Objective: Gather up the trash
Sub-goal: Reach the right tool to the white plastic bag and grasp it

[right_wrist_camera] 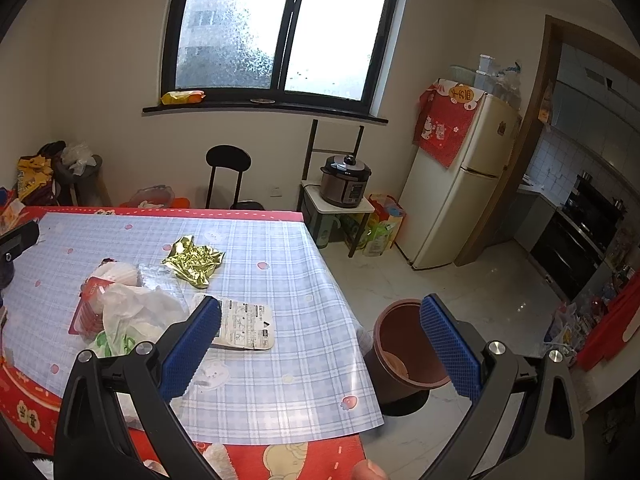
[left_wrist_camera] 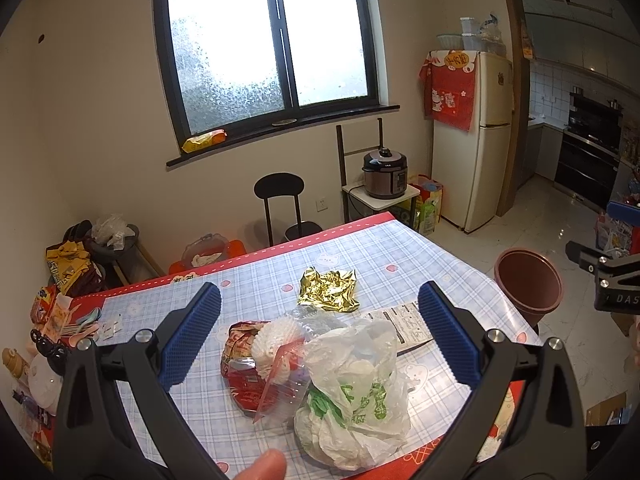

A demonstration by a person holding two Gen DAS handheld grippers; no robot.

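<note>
Left gripper (left_wrist_camera: 320, 332): held wide open and empty, above the trash pile, probably to be lowered on it.
Right gripper (right_wrist_camera: 320, 344): wide open, nothing is held; the bin (right_wrist_camera: 404, 344) is seen between its fingers.
Trash: one plastic bag (left_wrist_camera: 356, 396), one crushed can (left_wrist_camera: 244, 380), one gold foil (left_wrist_camera: 329, 289), one label sheet (right_wrist_camera: 244, 324), all ahead of the left gripper.
Bin: one, placed beside the table (right_wrist_camera: 280, 360) edge, so trash is dropped easily.

We hold the left gripper (left_wrist_camera: 320, 336) and the right gripper (right_wrist_camera: 320, 344) level, blue fingers (left_wrist_camera: 192, 336) spread wide, gripping nothing.
</note>
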